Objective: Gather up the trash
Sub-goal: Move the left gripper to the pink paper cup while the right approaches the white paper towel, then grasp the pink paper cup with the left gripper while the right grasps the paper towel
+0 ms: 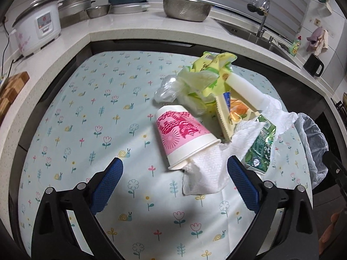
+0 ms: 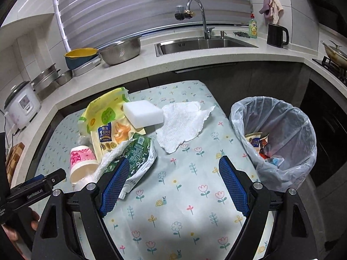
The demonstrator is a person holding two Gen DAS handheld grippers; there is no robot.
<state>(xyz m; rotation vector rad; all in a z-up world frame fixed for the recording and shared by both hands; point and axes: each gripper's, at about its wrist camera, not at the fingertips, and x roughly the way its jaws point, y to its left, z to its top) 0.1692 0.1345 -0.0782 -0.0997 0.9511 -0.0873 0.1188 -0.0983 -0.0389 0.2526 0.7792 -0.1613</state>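
Paper cup (image 1: 182, 136) lay tipped, light and easily crushed, best taken across its stiffer rim; left gripper (image 1: 174, 182) and right gripper (image 2: 173, 182) both stood open, holding nothing.

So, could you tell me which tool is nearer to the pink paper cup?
Left. The left tool has the pink paper cup lying just ahead of its open fingers; the right tool sits farther over, beside the bin.
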